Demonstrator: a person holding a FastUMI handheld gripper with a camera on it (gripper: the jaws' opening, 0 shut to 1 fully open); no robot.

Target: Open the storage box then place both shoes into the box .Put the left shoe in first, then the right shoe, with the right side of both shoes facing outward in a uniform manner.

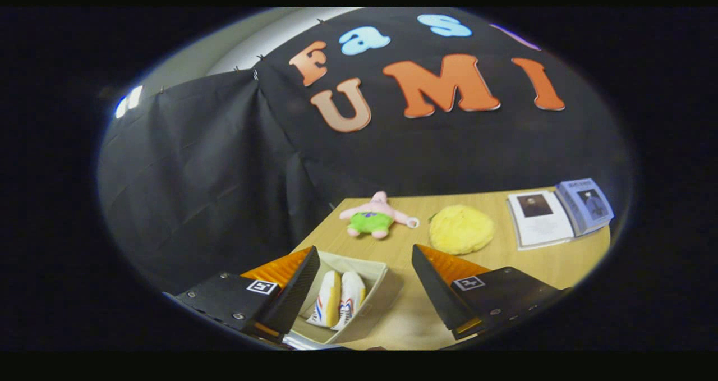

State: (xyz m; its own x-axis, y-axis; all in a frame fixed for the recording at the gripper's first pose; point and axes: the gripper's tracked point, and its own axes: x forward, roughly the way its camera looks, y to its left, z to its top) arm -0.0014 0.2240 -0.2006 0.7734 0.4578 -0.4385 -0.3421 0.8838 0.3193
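Shoes (338, 307) side-by-side in box (377, 308), lengthwise | gripper (364, 288) spread, empty

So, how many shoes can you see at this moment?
2. Both stand side by side inside the open box, between the open tongs: one shoe nearer the left finger, the other shoe beside it. Their lower parts are hidden.

Two shoes (337, 307) stand side by side in the box (377, 301), lower centre; plush toy (374, 217), cushion (461, 229) and books (561, 212) line the table (538, 263) behind, centre to right
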